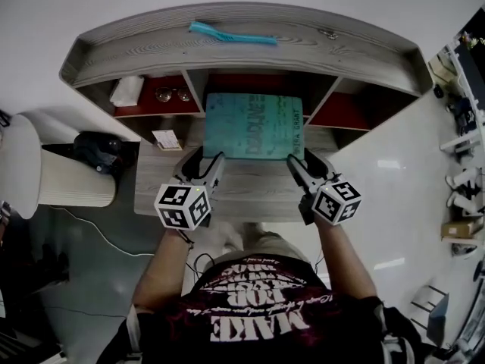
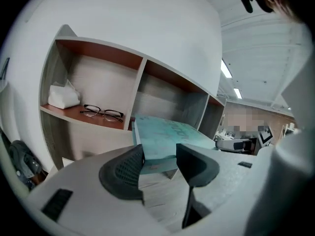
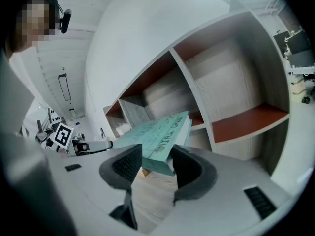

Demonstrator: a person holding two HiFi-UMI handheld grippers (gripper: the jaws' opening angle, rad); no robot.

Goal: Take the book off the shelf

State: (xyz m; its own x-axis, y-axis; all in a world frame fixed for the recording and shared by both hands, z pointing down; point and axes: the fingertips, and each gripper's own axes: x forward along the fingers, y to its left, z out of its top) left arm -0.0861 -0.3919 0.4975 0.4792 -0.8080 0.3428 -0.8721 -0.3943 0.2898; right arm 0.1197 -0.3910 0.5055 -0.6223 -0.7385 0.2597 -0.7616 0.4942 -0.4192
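A teal book (image 1: 254, 126) lies flat, half out of the middle compartment of the wooden shelf (image 1: 242, 48), its near end raised over the desk (image 1: 250, 196). My left gripper (image 1: 206, 161) is shut on the book's near left corner. In the left gripper view the book (image 2: 167, 136) sits pinched between the two dark pads of the gripper (image 2: 160, 157). My right gripper (image 1: 303, 164) holds the near right corner. In the right gripper view that corner of the book (image 3: 157, 136) is clamped in the gripper (image 3: 152, 163), with the spine lettering facing right.
Glasses (image 1: 173, 95) and a white tissue pack (image 1: 126, 91) lie in the left compartment. The right compartment (image 1: 341, 112) holds nothing. A teal brush (image 1: 231, 34) rests on the shelf top. A small card (image 1: 167, 139) lies on the desk, and a black bag (image 1: 102, 150) sits at the left.
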